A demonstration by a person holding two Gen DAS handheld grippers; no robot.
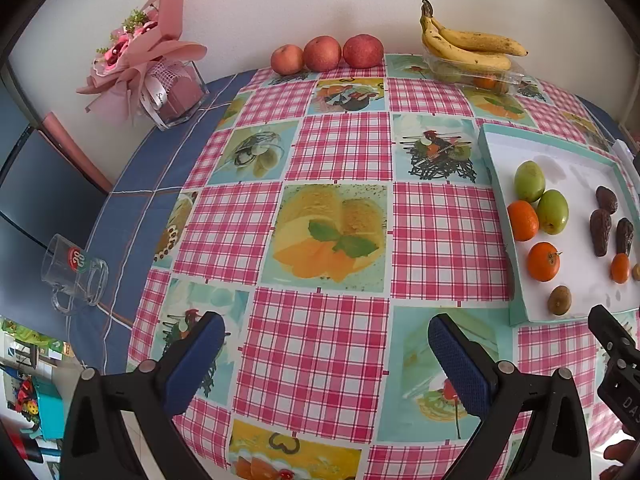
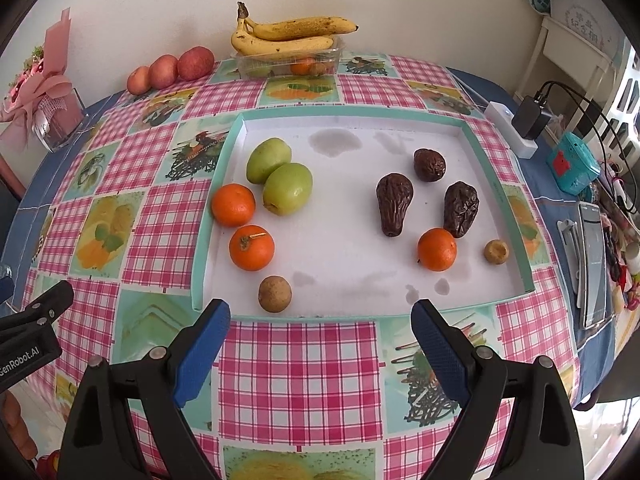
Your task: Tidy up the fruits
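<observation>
A shallow white tray with a teal rim (image 2: 472, 122) lies on the checked tablecloth. In it are two green fruits (image 2: 286, 187), three oranges (image 2: 251, 247), three dark wrinkled fruits (image 2: 394, 203) and two small brown fruits (image 2: 275, 294). My right gripper (image 2: 320, 326) is open and empty, just in front of the tray's near edge. My left gripper (image 1: 326, 340) is open and empty over the tablecloth, left of the tray (image 1: 496, 168). Its arm shows at the left in the right wrist view.
Bananas (image 2: 288, 36) lie on a clear plastic box (image 2: 288, 65) of fruit at the back. Three red apples (image 2: 172, 69) line the wall. A bouquet (image 1: 148, 64) and a tipped glass mug (image 1: 76, 272) are left. A phone (image 2: 594, 264), charger (image 2: 530, 118) and clutter are right.
</observation>
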